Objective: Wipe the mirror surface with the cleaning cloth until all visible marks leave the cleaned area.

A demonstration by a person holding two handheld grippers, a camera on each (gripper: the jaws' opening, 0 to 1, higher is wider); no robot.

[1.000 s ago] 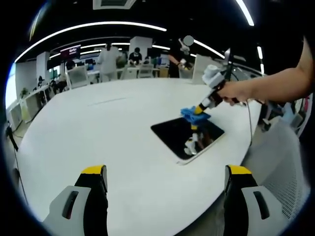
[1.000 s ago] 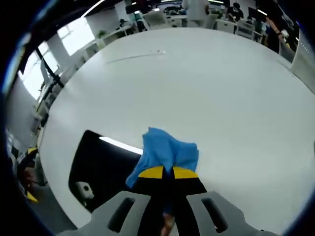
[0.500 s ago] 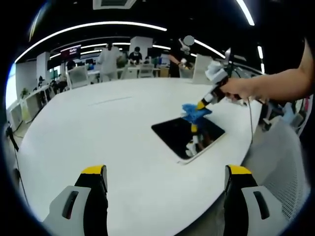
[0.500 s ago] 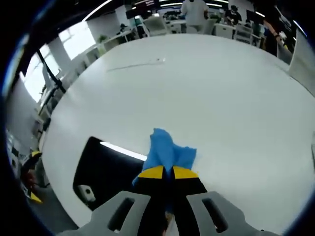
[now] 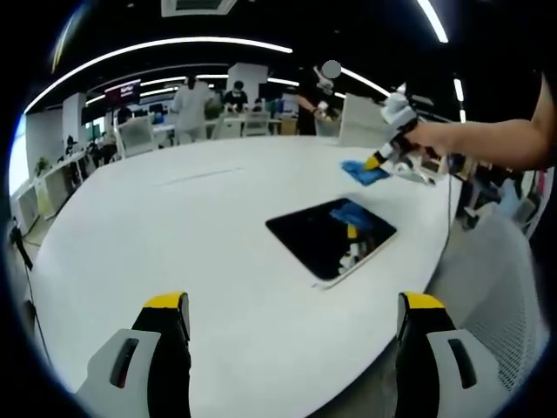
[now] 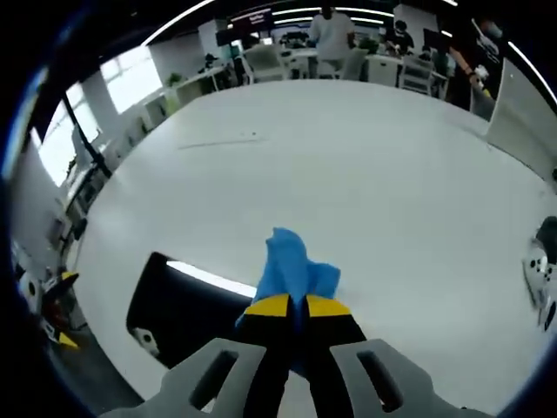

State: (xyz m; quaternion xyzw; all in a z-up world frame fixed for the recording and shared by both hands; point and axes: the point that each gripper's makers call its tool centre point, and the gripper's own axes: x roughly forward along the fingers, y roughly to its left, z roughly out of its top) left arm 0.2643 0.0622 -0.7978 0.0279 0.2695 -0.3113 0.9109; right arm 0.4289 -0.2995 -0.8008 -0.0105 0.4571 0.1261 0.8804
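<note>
big white table (image 5: 157, 235) takes up most of both views, and the mirror (image 5: 329, 235) lies flat on it near the edge, a dark rectangle with its long axis running roughly from the near-left to the far-right in the left gripper view. the cloth (image 6: 291, 274) is pinched tight in the right gripper (image 6: 290, 306), jaws closed on it, and it's lifted clear of the glass, up past the mirror's far side. in the right gripper view the mirror (image 6: 187, 305) sits down and to the left of the cloth, so i'd guess the next pass means dropping back down and toward that side. the right gripper (image 5: 383, 161) is clearly the nearer one. the left gripper (image 5: 291, 348) hangs well back from the mirror with jaws spread wide, holding nothing. can't tell if any marks are left on the glass.
</note>
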